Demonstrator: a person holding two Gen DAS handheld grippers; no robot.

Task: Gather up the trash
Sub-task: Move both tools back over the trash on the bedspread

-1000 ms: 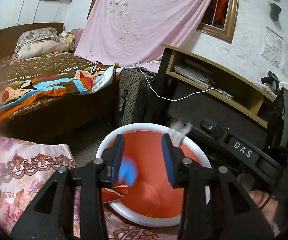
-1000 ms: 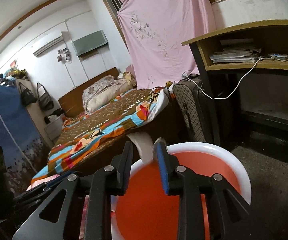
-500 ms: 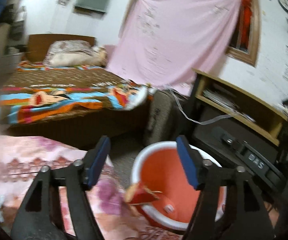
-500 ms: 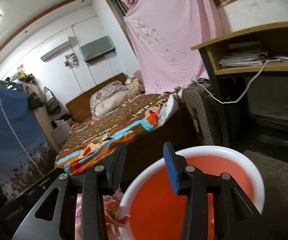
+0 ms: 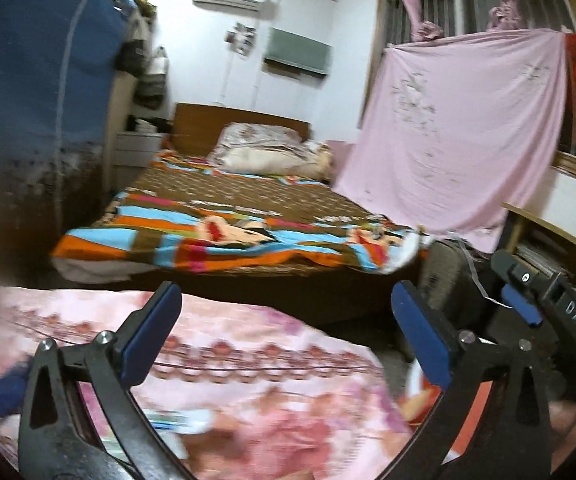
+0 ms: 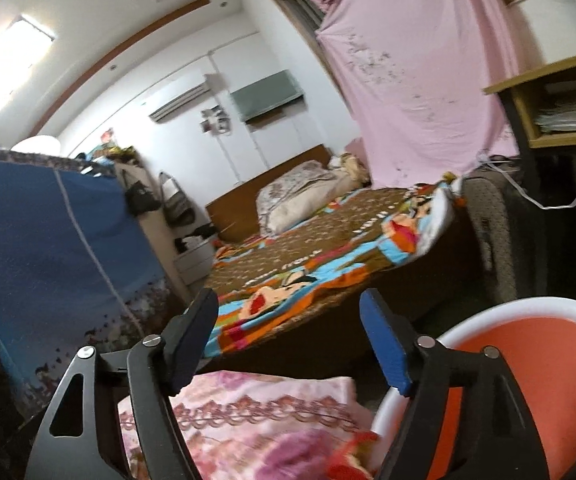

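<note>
My left gripper (image 5: 286, 330) is open and empty, above a pink floral cloth (image 5: 272, 384). A blurred light wrapper (image 5: 168, 420) lies on the cloth by its left finger, and a dark blue item (image 5: 4, 390) lies at the far left. My right gripper (image 6: 289, 342) is open and empty, over the edge of the same cloth (image 6: 248, 412). The orange bin with a white rim (image 6: 527, 364) sits at the lower right of the right wrist view; only a sliver of it (image 5: 419, 396) shows in the left wrist view. The right gripper's body (image 5: 547, 300) shows at the right there.
A bed with a colourful striped blanket (image 5: 248, 232) stands ahead. A pink sheet (image 5: 447, 128) hangs over the window. A wooden shelf (image 6: 559, 108) is at the right, a blue cloth-covered cabinet (image 6: 40, 248) at the left. A patterned suitcase (image 6: 487, 232) stands by the bed.
Both grippers dropped their trash into the bin, opened wide, and swung left and up away from it, towards the pink cloth.
</note>
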